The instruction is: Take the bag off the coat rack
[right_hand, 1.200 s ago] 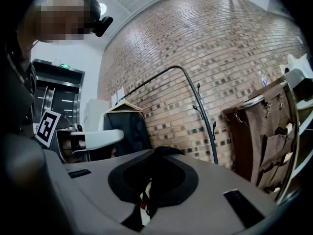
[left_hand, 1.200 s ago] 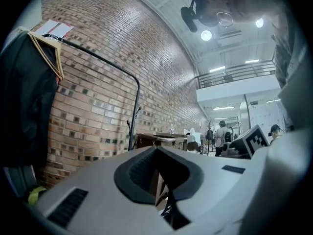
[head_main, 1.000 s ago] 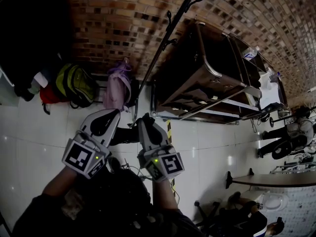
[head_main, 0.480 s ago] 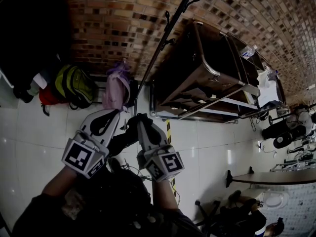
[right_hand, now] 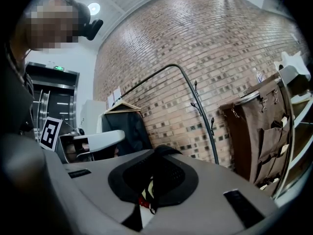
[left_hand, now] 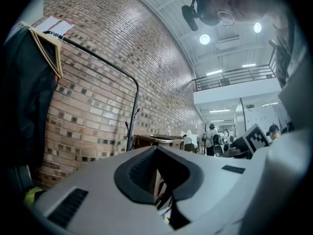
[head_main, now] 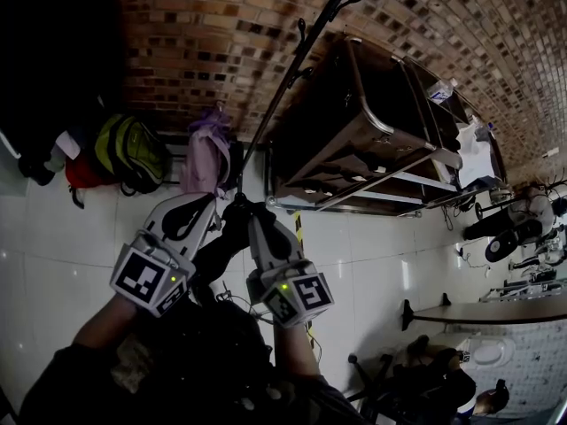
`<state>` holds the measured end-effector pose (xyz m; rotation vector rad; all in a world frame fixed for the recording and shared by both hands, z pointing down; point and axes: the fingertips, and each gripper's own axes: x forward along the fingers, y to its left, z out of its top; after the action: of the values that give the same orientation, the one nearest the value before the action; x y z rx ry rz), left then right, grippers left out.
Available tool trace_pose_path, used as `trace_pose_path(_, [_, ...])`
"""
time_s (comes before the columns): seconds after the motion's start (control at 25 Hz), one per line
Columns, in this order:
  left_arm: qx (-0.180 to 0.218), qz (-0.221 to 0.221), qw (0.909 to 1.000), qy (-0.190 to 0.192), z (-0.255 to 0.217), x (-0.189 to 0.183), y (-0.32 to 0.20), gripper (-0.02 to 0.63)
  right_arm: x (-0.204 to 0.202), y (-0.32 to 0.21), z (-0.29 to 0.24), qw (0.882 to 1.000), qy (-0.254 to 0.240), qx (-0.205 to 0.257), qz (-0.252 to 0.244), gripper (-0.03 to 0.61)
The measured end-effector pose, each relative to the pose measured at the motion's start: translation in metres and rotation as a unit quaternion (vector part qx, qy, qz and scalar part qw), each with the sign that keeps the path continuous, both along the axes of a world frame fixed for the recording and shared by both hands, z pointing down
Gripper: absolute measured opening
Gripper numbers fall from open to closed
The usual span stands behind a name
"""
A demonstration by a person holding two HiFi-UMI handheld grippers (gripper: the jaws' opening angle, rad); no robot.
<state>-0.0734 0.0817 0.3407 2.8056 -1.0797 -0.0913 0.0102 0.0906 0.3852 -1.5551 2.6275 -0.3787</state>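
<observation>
The black coat rack pole [head_main: 285, 85] with its hooks rises in front of the brick wall; it also shows in the left gripper view [left_hand: 130, 131] and the right gripper view [right_hand: 206, 121]. My right gripper [head_main: 246, 212] is shut on the bag's black strap [head_main: 215, 246] close to the foot of the pole. The strap runs down and left from the jaws to a dark bag [head_main: 208, 321] hanging low in front of the person. In the right gripper view the strap [right_hand: 165, 151] lies over the closed jaw tips. My left gripper [head_main: 202, 204] sits just left of it, shut, with nothing seen in it.
A pink backpack [head_main: 205, 156], a green backpack [head_main: 133, 149] and a red bag [head_main: 82, 173] lie against the wall. A brown canvas cart [head_main: 354, 140] stands right of the pole. A garment rail with a hanger and dark coat [left_hand: 29, 77] is at the left.
My right gripper has moved up and a little left toward the pole, drawing the black strap with it. The left gripper has barely shifted.
</observation>
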Motion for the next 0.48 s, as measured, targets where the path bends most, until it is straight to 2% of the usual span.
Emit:
trace_pose_path(0.32, [0.013,0.022,0.9997,0.004,-0.003,-0.015,-0.001,0.018,-0.012,0.002,-0.021,0.999,-0.021,0.006,0.032,0.02])
trace_pose_path(0.48, [0.015,0.027,0.9995,0.005,-0.003,-0.026,-0.006,0.018,-0.02,0.0,-0.028,0.999,-0.013,0.018,0.038,0.02])
